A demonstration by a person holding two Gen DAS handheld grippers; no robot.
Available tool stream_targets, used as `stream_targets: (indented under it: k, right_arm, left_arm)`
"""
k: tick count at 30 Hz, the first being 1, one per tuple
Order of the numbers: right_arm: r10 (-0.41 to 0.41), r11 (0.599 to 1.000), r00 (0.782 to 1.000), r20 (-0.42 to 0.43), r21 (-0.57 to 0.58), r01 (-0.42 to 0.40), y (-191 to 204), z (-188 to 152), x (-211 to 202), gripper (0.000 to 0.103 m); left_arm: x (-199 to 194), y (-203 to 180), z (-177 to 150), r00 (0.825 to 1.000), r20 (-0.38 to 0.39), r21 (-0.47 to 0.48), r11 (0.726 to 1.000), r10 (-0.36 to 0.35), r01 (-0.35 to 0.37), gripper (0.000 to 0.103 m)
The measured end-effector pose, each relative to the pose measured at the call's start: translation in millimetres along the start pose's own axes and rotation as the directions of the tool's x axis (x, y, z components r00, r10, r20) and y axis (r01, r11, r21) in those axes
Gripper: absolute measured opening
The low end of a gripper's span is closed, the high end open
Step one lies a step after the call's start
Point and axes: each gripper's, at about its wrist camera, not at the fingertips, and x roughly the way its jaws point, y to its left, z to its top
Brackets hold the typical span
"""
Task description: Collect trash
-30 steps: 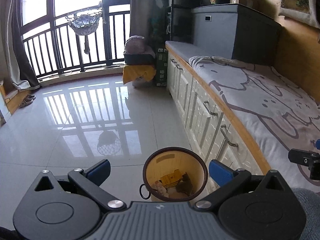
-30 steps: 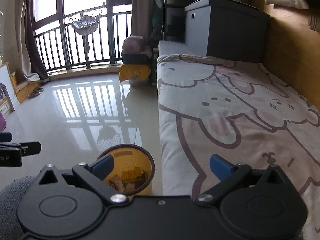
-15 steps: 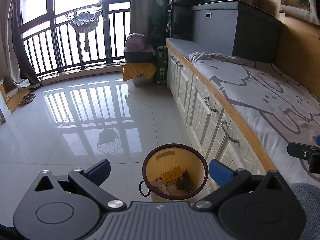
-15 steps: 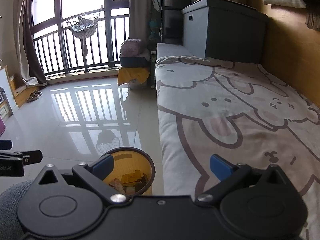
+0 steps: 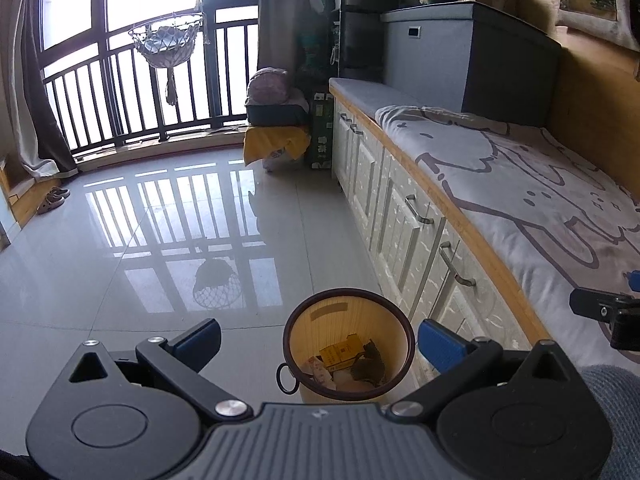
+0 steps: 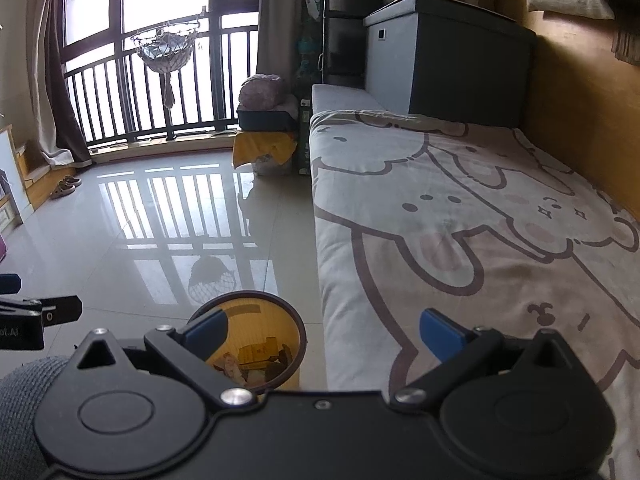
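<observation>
The left hand-held gripper hangs above the tiled floor with its blue-padded fingers spread wide and nothing between them. Directly below the gap stands a round yellow bin with a dark rim, just beside the white drawer fronts of the bed base. Inside the bin lie a yellow carton, a dark crumpled lump and some pale scraps. A small ring hangs from the bin's rim on its left side.

The right hand-held gripper is also wide open and empty. It sits over the edge of the bed, whose grey cover carries a cartoon drawing; its left finger overlaps the bin in the right wrist view, while its right finger lies over the bed cover. The bin therefore stands below and to the left of this gripper, on the floor, close to the bed edge.

Each view shows part of the other gripper at its outer edge, and a grey sleeve at the bottom corner
</observation>
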Motion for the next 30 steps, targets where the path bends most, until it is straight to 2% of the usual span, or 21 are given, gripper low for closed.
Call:
stream_targets:
  k: [30]
  right_arm:
    - [-0.005, 1.000, 1.000, -0.003, 0.003, 0.005, -1.5, -0.4, 1.0, 0.103]
  left_arm:
    - [-0.2, -1.2, -0.5, 1.000, 0.000, 0.000, 1.000, 0.000, 0.000, 0.103]
